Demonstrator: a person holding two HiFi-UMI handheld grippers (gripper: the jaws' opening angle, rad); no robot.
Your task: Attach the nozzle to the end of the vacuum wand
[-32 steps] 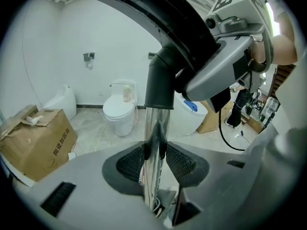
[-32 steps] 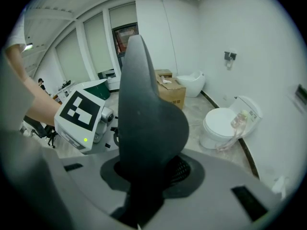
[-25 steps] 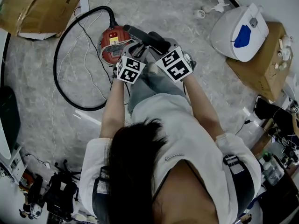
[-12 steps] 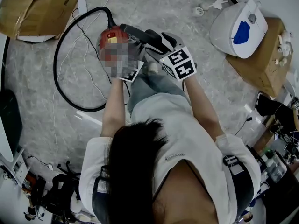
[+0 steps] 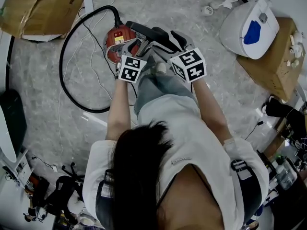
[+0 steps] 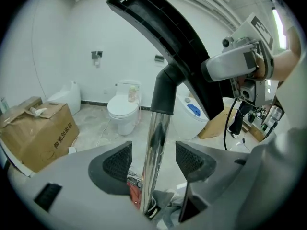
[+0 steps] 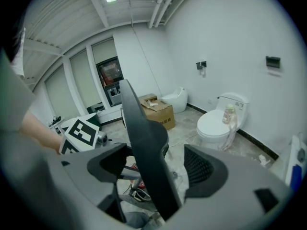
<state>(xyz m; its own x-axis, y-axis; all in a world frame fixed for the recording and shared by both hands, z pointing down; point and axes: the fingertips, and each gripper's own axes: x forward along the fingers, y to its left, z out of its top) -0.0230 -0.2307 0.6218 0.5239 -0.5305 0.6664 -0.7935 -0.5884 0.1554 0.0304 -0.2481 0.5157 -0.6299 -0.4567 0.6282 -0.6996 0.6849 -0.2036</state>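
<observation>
In the left gripper view the chrome wand (image 6: 154, 152) stands up between the jaws of my left gripper (image 6: 153, 159). Those jaws are opening, and a gap shows on each side of the wand. A black collar (image 6: 165, 90) sits on the wand's end and carries the long black nozzle (image 6: 163, 37). My right gripper (image 7: 156, 164) has the nozzle (image 7: 144, 147) between its jaws, which are opening, the pads off it. From the head view both grippers, left (image 5: 140, 49) and right (image 5: 169, 44), are over the person's knees by the red vacuum body (image 5: 117, 37).
A black hose (image 5: 64, 80) loops over the floor at the left. A cardboard box (image 5: 43, 4) lies at the top left. A white toilet unit (image 5: 249, 28) sits by another box (image 5: 273, 66) at the right. Ahead stands a toilet (image 6: 123, 111).
Both grippers have let go: the left's jaws came off the wand, the right's off the nozzle. The right gripper rolled and rose a little. The left stayed in place.
</observation>
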